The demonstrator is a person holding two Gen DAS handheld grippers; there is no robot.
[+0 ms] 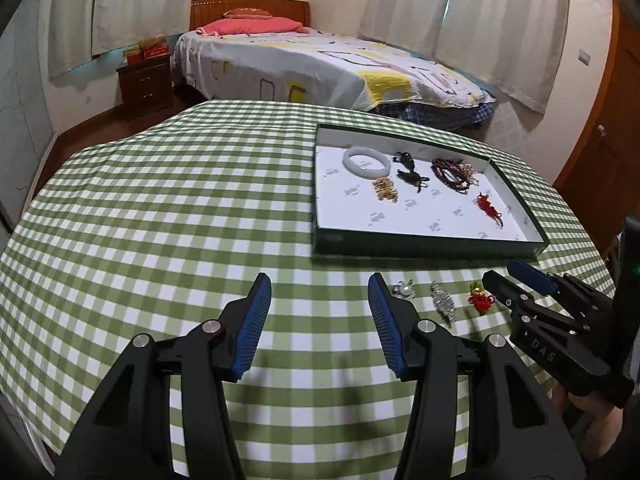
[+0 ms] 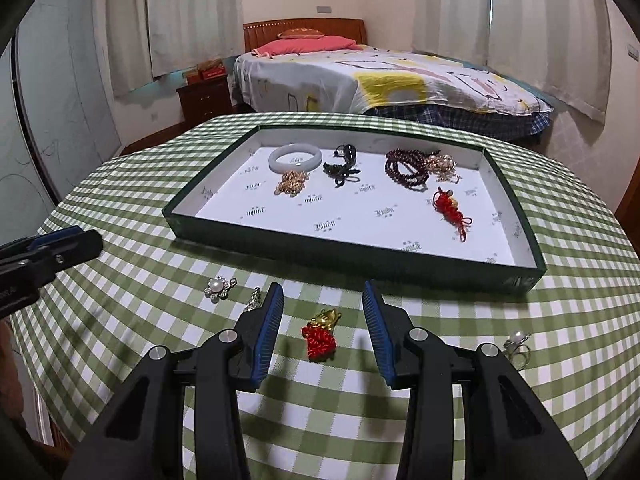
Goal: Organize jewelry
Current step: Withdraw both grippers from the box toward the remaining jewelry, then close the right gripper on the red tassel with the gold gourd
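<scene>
A dark green tray (image 2: 280, 242) with a white lining holds a white bangle (image 2: 295, 159), a gold chain (image 2: 291, 184), a black piece (image 2: 342, 170), dark red beads (image 2: 404, 170) and a red knot charm (image 2: 450, 208). On the cloth in front lie a red and gold charm (image 2: 320, 334), a pearl brooch (image 2: 219, 287), a rhinestone piece (image 1: 443, 302) and a pearl ring (image 2: 518, 342). My right gripper (image 2: 323, 300) is open, empty, just above the red and gold charm. My left gripper (image 1: 319, 286) is open and empty, left of the brooch (image 1: 404, 290).
The table wears a green and white checked cloth (image 1: 180, 220). The tray (image 1: 424, 242) sits at the far right of it. Beyond the table stand a bed (image 1: 320, 64) and a dark nightstand (image 1: 146, 84). A wooden door (image 1: 608, 128) is at the right.
</scene>
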